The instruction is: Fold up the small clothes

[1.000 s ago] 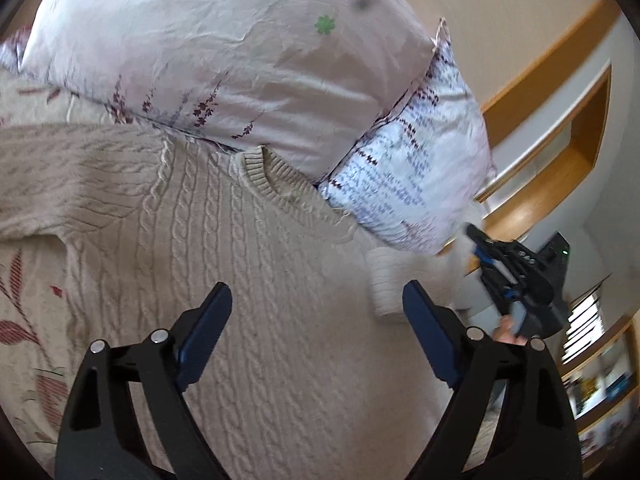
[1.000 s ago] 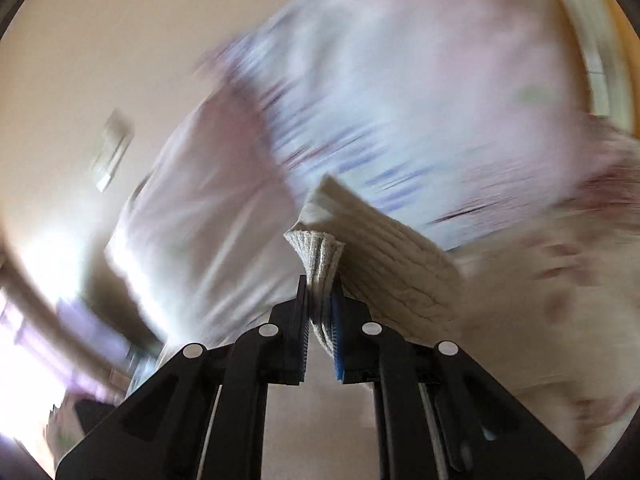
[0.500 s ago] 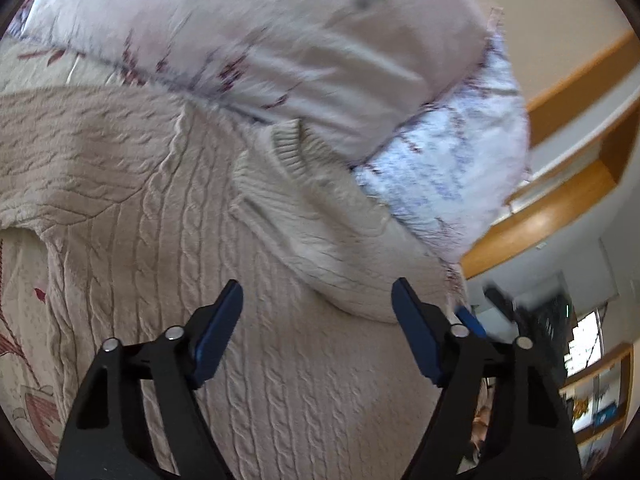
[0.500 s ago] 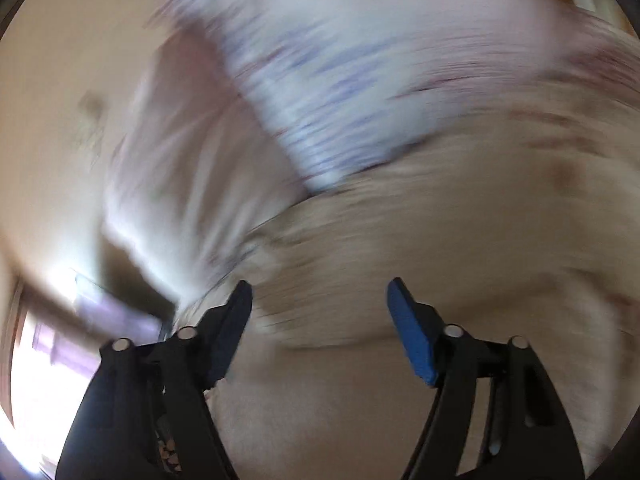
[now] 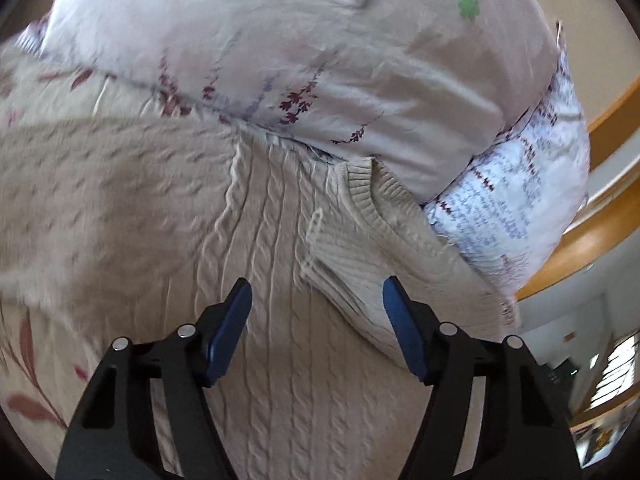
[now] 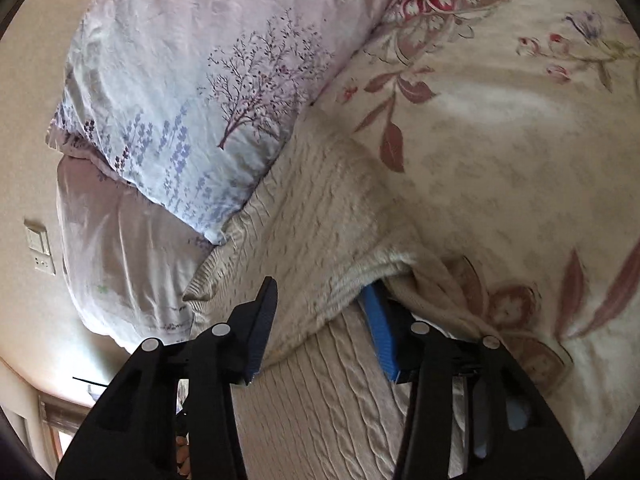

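Note:
A cream cable-knit sweater (image 5: 260,264) lies flat on a floral bedspread (image 6: 500,120), its neck against the pillows. One sleeve (image 5: 384,256) is folded in across the chest; it also shows in the right wrist view (image 6: 320,240). My left gripper (image 5: 316,300) is open and empty, hovering just above the sweater by the sleeve's cuff. My right gripper (image 6: 320,304) is open over the folded sleeve, its right finger (image 6: 380,336) partly tucked under the sleeve's edge.
Two pillows lean at the head of the bed: a pale pink one (image 5: 280,52) and a blue-white printed one (image 5: 516,200). A wooden headboard rail (image 5: 592,236) and a wall (image 6: 24,120) with a switch plate (image 6: 38,246) lie beyond.
My right gripper carried the sleeve cuff across the sweater, opened and let it go. The sleeve now lies folded over the chest. My left gripper stayed open and shifted slightly.

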`<state>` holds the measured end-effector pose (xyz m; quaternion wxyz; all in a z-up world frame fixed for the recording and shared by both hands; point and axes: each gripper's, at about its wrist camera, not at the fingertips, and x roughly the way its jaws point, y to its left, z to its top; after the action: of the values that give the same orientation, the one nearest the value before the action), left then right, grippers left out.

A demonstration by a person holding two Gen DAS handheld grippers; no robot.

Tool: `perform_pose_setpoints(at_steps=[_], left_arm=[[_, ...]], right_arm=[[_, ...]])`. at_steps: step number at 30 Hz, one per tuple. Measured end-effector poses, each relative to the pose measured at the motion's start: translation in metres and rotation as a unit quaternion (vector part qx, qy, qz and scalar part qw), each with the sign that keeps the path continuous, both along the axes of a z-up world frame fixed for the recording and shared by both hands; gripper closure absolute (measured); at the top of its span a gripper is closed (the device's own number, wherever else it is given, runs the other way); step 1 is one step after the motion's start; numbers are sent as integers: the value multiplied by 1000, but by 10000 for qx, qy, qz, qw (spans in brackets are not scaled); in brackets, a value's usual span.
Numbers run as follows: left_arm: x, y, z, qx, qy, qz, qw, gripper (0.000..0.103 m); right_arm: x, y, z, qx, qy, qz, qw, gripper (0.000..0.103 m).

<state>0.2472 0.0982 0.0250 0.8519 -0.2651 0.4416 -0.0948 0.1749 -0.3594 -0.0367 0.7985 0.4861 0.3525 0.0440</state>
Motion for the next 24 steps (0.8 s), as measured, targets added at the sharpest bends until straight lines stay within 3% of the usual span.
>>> perform_pose_setpoints(at_steps=[3,5,8,10,12,13,16,17,18,20,24], left_arm=[[12,-11,-3,176,78,-370,9991,36],[18,-19,-8,332,206,-498,9980,42],[15,-19,-12,186,274,-391,9987,49],[14,-15,-15,-58,307,-329,9990,62],[14,-11,-22,-468,419,-251,9977,88],[16,-12,-27,-600,476,-244,9968,94],[16,-14,-32,-785,441,-174,9958,97],[16,-15,-30,-803,397,-175,9958,98],[15,-14,-26,-847,350,-158,9957,99],[9,-9,-11,-929,63,-137,9956,99],[-11,2,9,-851,-296,-157,9958,99]], right_arm=[[0,-2,-1,35,-12,-19,10000,56],[-1,-3,-1,71,-24,-29,10000,56],[-1,-4,-1,135,-60,-31,9999,56],[-2,-5,-2,122,-67,-21,9999,56],[-2,-5,-1,103,-77,-40,9999,56],[-2,-5,-1,101,-86,-52,9999,56],[-3,-5,-2,106,-111,-104,9998,58],[-3,-4,-2,82,-106,-116,9998,67],[-3,-5,-2,69,-137,-128,9998,81],[-7,-6,-1,81,-242,-183,9995,89],[-18,-8,4,-52,-466,-309,9984,93]])
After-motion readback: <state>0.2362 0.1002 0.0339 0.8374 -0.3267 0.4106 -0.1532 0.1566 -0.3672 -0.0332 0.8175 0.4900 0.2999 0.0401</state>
